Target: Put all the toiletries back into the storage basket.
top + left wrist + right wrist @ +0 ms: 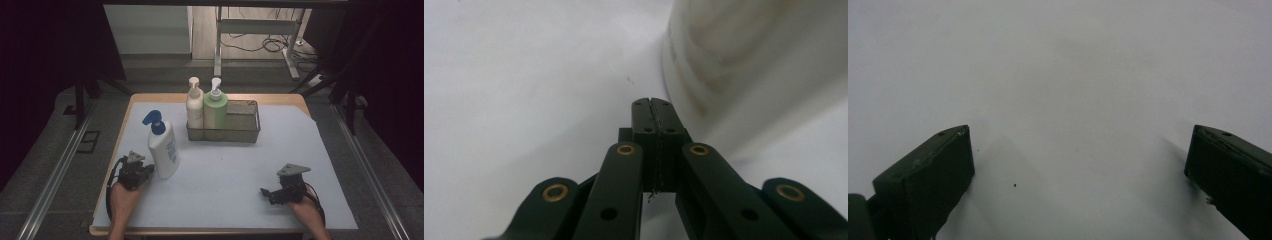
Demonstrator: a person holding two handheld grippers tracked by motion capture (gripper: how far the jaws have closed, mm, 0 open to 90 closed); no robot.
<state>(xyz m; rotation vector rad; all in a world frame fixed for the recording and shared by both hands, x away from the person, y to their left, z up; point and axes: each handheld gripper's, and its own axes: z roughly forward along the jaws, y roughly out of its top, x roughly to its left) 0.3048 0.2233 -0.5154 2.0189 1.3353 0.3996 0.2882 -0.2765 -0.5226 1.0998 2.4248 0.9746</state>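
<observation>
A white pump bottle [163, 147] with a blue pump head and a blue label stands upright on the left of the white sheet. My left gripper [148, 170] lies just left of its base, with a hand behind it. In the left gripper view the left gripper [654, 102] has its jaws pressed together with nothing between them. The bottle's pale wall [749, 55] rises close by at the upper right, and I cannot tell if the tips touch it. My right gripper [267, 194] rests low at the front right. Its jaws stand wide apart over bare sheet in the right gripper view [1080, 131].
A wire basket [250, 122] stands at the back middle of the table. Its left end holds a cream pump bottle [194, 105] and a green pump bottle [215, 107]. The white sheet [225, 170] covers most of the wooden tabletop.
</observation>
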